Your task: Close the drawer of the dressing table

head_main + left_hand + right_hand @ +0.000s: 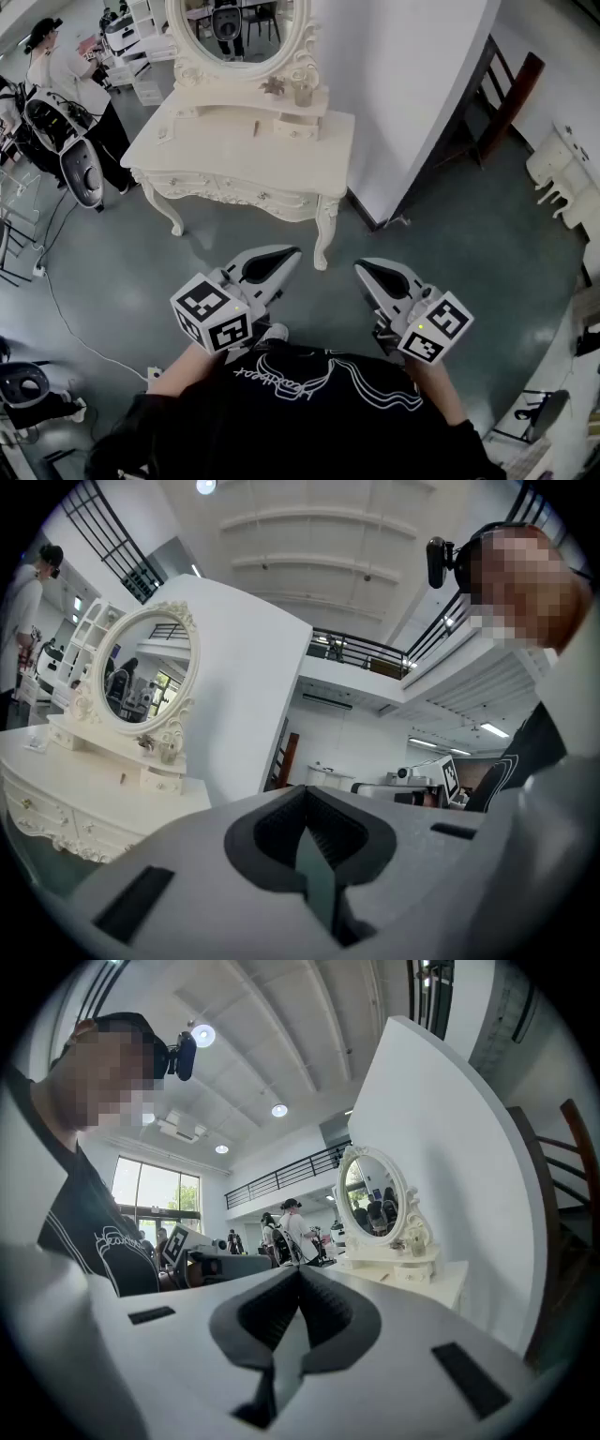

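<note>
The white carved dressing table with an oval mirror stands against a white partition at the top of the head view. Its front drawers look flush. A small drawer on the tabletop under the mirror juts out a little. My left gripper and right gripper hover close to my body, well short of the table, both pointing towards it with jaws together and nothing held. The table shows at the left of the left gripper view past the left gripper. It also shows in the right gripper view beyond the right gripper.
A person with equipment stands left of the table. A white partition wall runs behind and to the right of it, with a dark wooden chair past that. White furniture sits at far right. A cable trails over the grey floor.
</note>
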